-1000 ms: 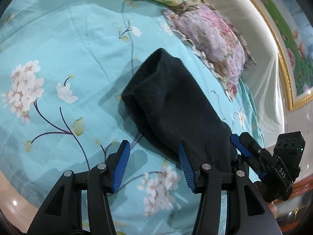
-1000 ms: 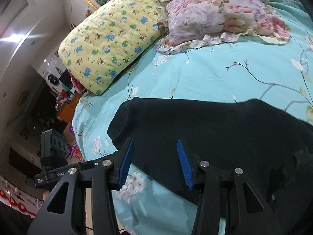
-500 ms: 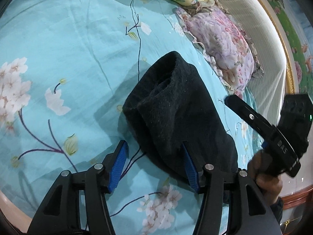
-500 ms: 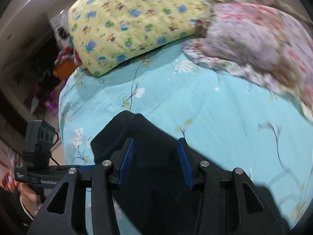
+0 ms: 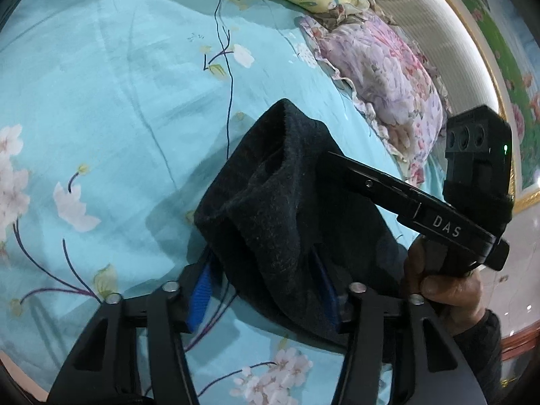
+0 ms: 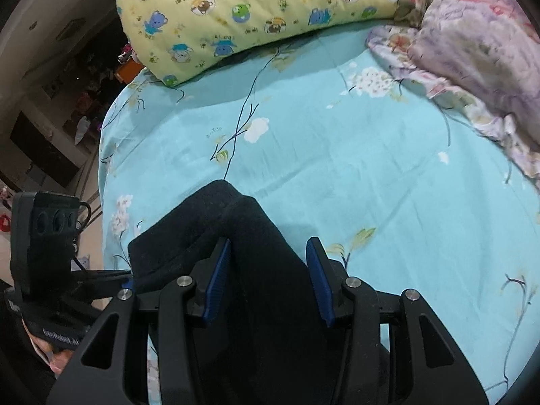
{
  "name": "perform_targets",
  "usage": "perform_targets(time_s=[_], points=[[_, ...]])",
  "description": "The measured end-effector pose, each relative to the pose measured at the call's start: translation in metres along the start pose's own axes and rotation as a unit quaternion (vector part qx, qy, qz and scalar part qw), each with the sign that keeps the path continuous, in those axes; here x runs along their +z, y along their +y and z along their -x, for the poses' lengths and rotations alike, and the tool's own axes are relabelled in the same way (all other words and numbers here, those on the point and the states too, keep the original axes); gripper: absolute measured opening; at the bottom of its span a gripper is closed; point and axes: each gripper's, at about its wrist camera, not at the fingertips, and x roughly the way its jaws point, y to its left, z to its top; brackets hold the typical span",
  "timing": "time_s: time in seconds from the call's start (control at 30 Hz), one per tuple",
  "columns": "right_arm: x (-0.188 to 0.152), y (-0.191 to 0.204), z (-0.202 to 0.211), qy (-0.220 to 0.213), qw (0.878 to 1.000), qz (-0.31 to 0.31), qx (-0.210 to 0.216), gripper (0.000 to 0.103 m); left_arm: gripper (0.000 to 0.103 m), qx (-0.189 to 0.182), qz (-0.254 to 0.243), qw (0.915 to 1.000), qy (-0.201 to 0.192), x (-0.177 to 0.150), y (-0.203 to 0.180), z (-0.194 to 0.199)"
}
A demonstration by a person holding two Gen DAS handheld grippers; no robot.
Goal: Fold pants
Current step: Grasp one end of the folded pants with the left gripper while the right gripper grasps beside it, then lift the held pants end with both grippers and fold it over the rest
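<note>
Dark, fuzzy black pants [image 5: 276, 209] lie bunched in a thick fold on a turquoise bed sheet [image 5: 111, 101] printed with pale blossoms and thin dark branches. One rounded end of the bundle points up the bed towards the pillows; the other end lies nearest the two cameras.

The left gripper [image 5: 263, 280] straddles the near end of the pants. Its blue-padded jaws are closing with the cloth between them; the fabric drapes over and partly hides both pads, so whether they press it yet cannot be told.

The right gripper [image 6: 268, 280] sits over the pants from the other side. Its blue pads stand apart, released, with black cloth filling the gap between them; the left pad lies against a ridge of the fabric, the right pad near its edge. In the left wrist view a person's hand [image 5: 442, 283] in a dark sleeve grips the handle of this right tool.

At the head of the bed, well apart from the pants, rest a yellow pillow [image 6: 243, 10] patterned with cartoon animals and, just beside it, a pink floral pillow [image 6: 472, 54].
</note>
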Motion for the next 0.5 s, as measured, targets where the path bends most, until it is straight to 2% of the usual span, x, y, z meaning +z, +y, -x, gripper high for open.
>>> perform_targets(time_s=[0.07, 0.17, 0.27, 0.5], points=[[0.0, -0.001, -0.004, 0.005, 1.0, -0.006, 0.011, 0.047, 0.035, 0.005, 0.0, 1.0, -0.002, 0.001, 0.002, -0.001], [-0.002, 0.0, -0.005, 0.006, 1.0, -0.008, 0.02, 0.029, 0.028, -0.001, 0.007, 1.0, 0.0, 0.004, 0.005, -0.002], [-0.006, 0.002, 0.004, -0.008, 1.0, -0.009, 0.019, 0.02, 0.023, -0.002, 0.005, 1.0, 0.002, 0.006, 0.001, -0.001], [-0.02, 0.012, 0.044, -0.061, 0.998, -0.016, 0.015, 0.017, 0.019, -0.02, -0.023, 0.9993, -0.022, 0.005, -0.03, 0.024]])
